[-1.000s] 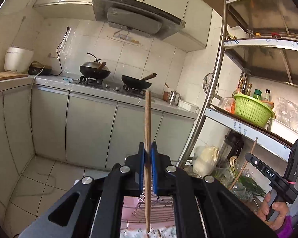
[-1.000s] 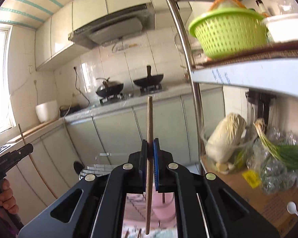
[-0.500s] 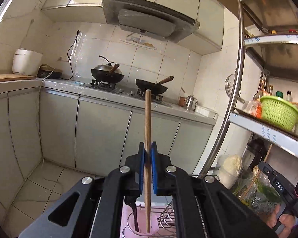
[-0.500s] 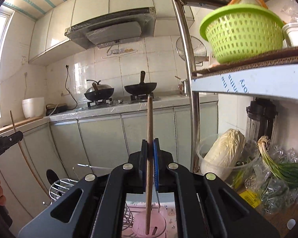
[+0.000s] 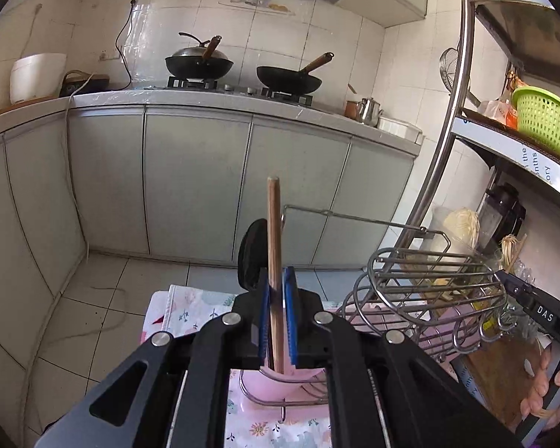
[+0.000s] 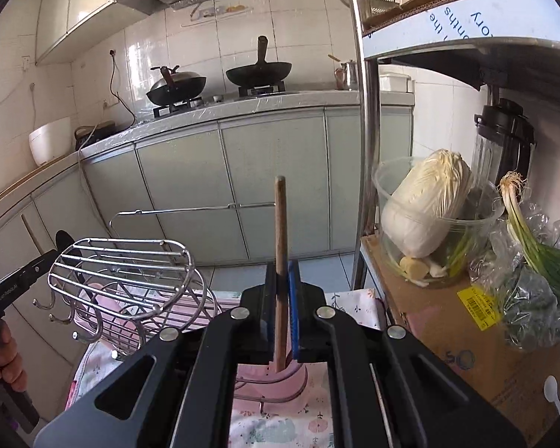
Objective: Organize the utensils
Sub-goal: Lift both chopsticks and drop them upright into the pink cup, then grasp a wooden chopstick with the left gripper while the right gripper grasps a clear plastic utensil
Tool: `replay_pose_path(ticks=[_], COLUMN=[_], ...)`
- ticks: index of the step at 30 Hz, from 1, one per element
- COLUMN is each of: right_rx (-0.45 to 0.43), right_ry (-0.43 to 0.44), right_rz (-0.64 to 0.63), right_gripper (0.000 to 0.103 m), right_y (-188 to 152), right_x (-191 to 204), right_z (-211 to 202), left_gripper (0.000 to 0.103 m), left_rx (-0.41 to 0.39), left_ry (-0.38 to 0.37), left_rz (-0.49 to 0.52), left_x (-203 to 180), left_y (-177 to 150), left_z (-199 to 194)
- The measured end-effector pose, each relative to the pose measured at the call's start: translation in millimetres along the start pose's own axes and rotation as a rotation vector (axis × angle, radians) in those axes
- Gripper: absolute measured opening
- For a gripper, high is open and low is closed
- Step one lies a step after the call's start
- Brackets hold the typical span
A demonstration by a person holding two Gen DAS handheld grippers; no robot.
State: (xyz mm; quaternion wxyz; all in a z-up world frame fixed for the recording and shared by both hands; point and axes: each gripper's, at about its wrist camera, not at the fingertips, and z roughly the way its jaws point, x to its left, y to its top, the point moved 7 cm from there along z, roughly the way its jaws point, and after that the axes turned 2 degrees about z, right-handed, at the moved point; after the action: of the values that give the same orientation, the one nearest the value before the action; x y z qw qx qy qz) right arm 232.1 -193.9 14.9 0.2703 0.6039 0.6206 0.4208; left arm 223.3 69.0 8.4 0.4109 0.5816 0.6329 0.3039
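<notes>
Chopsticks (image 5: pixel 274 261) (image 6: pixel 280 257) stand upright, one pinched in each of my tongs, left (image 5: pixel 276 321) and right (image 6: pixel 281 317), their lower ends over the pink cup (image 5: pixel 280 379).

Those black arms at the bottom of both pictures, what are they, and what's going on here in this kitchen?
They are no robot: a person holds a two-finger gripper in each hand, and each carries a fisheye camera looking along its fingers. One picture comes from the left gripper, the other from the right gripper. Each is closed on an upright wooden chopstick, its lower end over a pink utensil cup held in a wire ring. Beside it stands a wire rack on a flowered cloth. Behind are grey cabinets and two woks on the stove; a cabbage sits on the shelf unit.
</notes>
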Motion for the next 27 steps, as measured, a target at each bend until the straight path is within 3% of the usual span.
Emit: replay_pose_path(ticks=[4,8,9,15,16,18,23,27], right_rx=[0.048,0.035,0.028,-0.023,-0.034,-0.048,-0.061,0.004], right_ry=[0.021,0.028,0.028,0.034,0.036,0.043,0.079,0.128], right_rz=[0.001,-0.007,-0.007,-0.003,-0.002,-0.004,-0.004,0.022], right_gripper=[0.008,0.034,0.036,0.037,0.037,0.037,0.037,0.037], right_y=[-0.9,2.0,2.9,9.6,9.3,7.3,-15.4,-47.2], right_x=[0.5,1.7,1.7,-0.2,0.1,2.7,13.4,20.1], right_z=[-1.5,-15.4,-19.8,-52.5,-59.6,-71.6,-96.0,-94.3], left_gripper=[0.01,0.01,0.01,0.013,0.023,0.03,0.03,0.03], left_rx=[0.033,0.039,0.038,0.004,-0.003,-0.019,-0.001,0.061], left_ry=[0.0,-0.001,-0.005,-0.027,-0.035,-0.054,-0.116,-0.155], left_rz=[-0.017,-0.026,-0.029,-0.04,-0.042,-0.048,-0.057,-0.061], left_x=[1.3,2.0,3.0,2.7,2.0,-0.4,-10.8,-19.7], left_y=[-2.6,-0.5,1.0,4.5,3.8,1.8,-17.7,-44.7], left_z=[0.1,-9.3,-13.2,-45.0,-51.3,-63.5,-82.5,-81.0])
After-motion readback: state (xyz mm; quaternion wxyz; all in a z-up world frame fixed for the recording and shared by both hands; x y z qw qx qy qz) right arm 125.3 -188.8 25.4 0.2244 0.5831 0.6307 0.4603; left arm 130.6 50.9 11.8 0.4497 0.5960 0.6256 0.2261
